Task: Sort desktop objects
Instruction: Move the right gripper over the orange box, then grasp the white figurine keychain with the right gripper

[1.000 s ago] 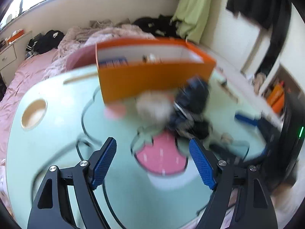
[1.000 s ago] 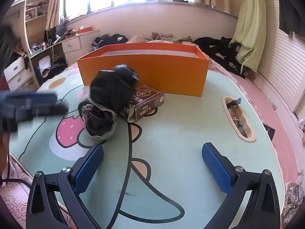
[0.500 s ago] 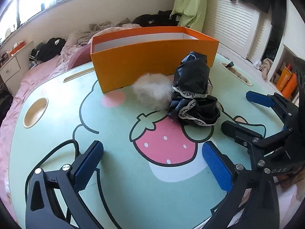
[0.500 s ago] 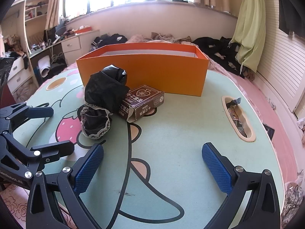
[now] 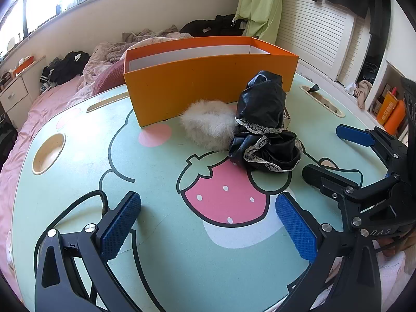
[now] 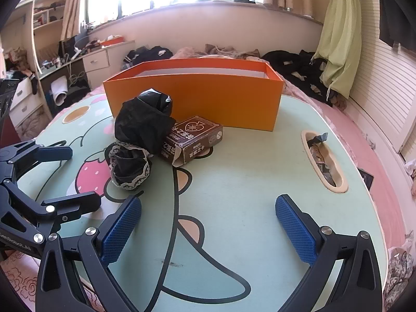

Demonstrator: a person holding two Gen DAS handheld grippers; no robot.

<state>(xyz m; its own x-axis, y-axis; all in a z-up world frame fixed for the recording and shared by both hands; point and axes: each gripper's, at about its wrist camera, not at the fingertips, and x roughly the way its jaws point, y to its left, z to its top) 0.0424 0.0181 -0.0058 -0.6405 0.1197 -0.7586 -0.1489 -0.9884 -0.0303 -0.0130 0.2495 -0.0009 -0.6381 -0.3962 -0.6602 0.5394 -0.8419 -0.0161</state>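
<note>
**Nothing boxed yet, both grippers empty**

Bedroom clutter behind; strawberry-print counter (image 5: 161, 234) in front of me. Left gripper (image 5: 208, 223): jaws have just been opening, now spread wide, nothing between them. Right gripper (image 6: 208, 223): jaws spread, empty. Orange box (image 5: 205, 83) stands at the far edge. Just before it lie the white fluffy ball (image 5: 208, 126), touching the black lace-trimmed cloth (image 5: 262, 127), and the brown card box (image 6: 193, 139). I judge a pick comes next: reach forward, close on one item.
</note>
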